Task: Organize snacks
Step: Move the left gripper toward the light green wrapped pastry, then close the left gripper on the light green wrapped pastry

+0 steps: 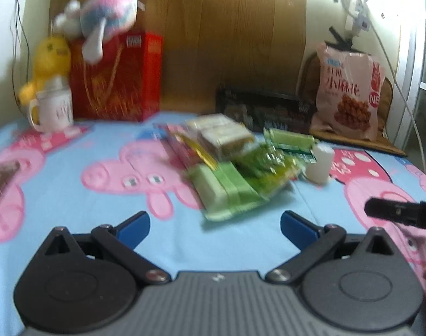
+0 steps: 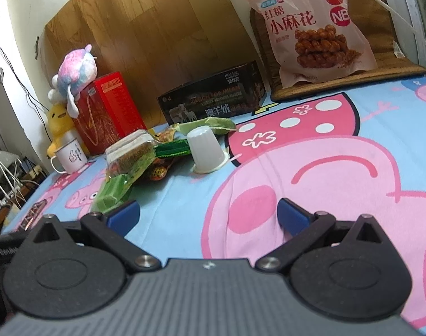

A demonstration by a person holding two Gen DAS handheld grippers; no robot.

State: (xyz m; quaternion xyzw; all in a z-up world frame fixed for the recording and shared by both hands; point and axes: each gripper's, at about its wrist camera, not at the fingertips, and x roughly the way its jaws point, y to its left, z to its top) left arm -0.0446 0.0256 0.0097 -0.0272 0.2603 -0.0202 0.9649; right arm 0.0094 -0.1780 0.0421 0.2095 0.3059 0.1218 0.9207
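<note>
A pile of snack packets (image 1: pixel 235 159) lies on the cartoon pig cloth, with green wafer packs (image 1: pixel 227 193) at its near edge and clear-wrapped cakes (image 1: pixel 218 137) on top. A white cup-shaped jelly (image 1: pixel 319 163) stands upside down to its right. My left gripper (image 1: pixel 215 226) is open and empty, just short of the green packs. My right gripper (image 2: pixel 207 215) is open and empty, nearer than the white cup (image 2: pixel 207 151) and to the right of the pile (image 2: pixel 134 162). Part of the right gripper shows at the right edge of the left wrist view (image 1: pixel 395 212).
A large pink snack bag (image 2: pixel 311 25) leans at the back right on a brown mat (image 2: pixel 353 81). A black box (image 2: pixel 213 100) lies behind the pile. A red gift bag (image 2: pixel 106 112) with plush toys (image 2: pixel 72 72) and a white mug (image 2: pixel 70 156) stand at the back left.
</note>
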